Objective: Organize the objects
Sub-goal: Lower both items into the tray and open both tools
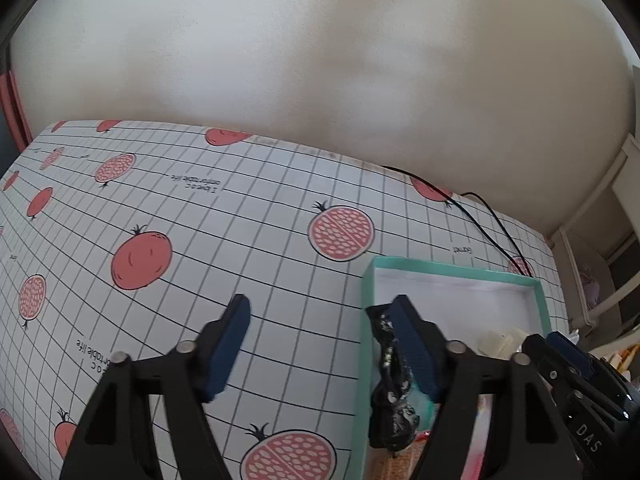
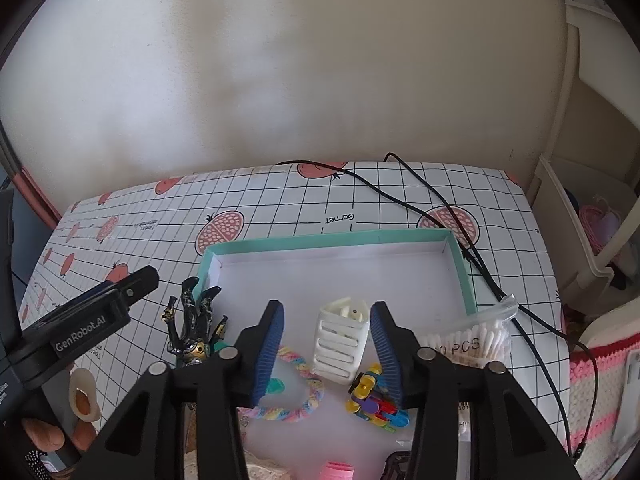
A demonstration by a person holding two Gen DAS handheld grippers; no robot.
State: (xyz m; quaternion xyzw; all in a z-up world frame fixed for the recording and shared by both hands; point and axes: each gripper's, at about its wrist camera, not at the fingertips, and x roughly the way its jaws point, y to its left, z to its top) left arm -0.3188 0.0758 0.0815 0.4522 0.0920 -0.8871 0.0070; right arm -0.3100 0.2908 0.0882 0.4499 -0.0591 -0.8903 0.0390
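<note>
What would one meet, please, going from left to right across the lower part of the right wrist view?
Black and gold figurine → pastel braided ring → white slotted clip → colourful block toy → bag of cotton swabs.

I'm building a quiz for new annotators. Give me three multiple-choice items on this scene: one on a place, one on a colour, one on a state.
1. Where does the white slotted clip lie?
A. inside the box
B. on the tablecloth outside the box
C. on the shelf

2. What colour is the box's rim?
A. red
B. teal
C. black

3. How do the right gripper's jaws stand?
A. shut on the clip
B. shut on the braided ring
C. open, either side of the clip

Key: 1 A, the clip rests on the box's white floor. 2 B, the walls are teal outside. 3 C, a gap shows between each blue pad and the clip.
</note>
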